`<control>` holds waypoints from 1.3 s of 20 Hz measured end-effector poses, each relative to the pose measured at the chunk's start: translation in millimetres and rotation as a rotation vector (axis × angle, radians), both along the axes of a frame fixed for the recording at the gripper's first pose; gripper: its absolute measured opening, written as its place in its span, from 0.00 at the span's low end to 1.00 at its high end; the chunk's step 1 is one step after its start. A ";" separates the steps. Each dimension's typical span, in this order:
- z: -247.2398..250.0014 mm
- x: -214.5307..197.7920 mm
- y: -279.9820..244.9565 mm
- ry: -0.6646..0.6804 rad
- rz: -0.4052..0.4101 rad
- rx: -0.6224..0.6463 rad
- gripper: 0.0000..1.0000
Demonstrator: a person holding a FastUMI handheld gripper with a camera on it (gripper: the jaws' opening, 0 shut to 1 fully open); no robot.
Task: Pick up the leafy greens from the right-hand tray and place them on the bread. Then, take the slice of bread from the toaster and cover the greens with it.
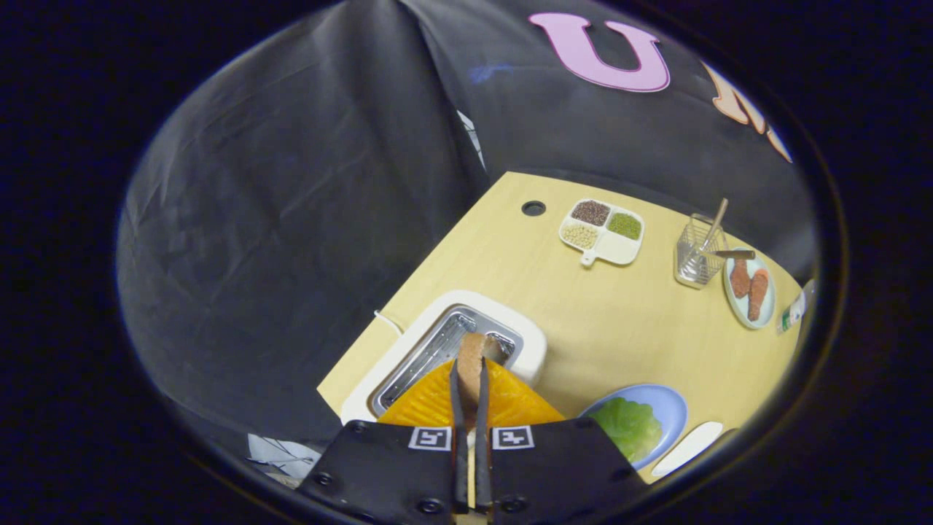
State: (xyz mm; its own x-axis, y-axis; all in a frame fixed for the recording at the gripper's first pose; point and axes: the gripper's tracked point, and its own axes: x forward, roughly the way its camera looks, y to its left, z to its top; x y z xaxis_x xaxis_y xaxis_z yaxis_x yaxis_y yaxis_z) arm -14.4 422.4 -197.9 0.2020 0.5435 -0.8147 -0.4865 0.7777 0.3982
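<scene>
Jaws clamp bread slice (471,364), above toaster (444,343)

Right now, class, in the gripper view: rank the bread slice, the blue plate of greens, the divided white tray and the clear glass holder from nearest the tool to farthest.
1. Brown bread slice: between the tool fingers, over the white toaster.
2. Blue plate of leafy greens: beside the fingers.
3. Divided white tray of grains: far beyond.
4. Clear glass holder: far beyond; too close to the tray to rank.
</scene>
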 end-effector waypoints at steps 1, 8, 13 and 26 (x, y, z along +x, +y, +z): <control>6.6 0.6 -2.3 -0.006 -0.001 0.016 0.07; 38.5 -2.6 -37.5 -0.037 -0.015 0.091 0.06; 51.8 0.6 -64.2 -0.036 -0.064 0.151 0.06; 8.6 -16.8 -153.1 -0.052 -0.135 0.133 0.06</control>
State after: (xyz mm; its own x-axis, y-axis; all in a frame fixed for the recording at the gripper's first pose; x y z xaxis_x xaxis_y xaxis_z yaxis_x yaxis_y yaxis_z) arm -31.2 269.3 -189.2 0.3200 0.6109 -0.7242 -0.4043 0.7793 0.4788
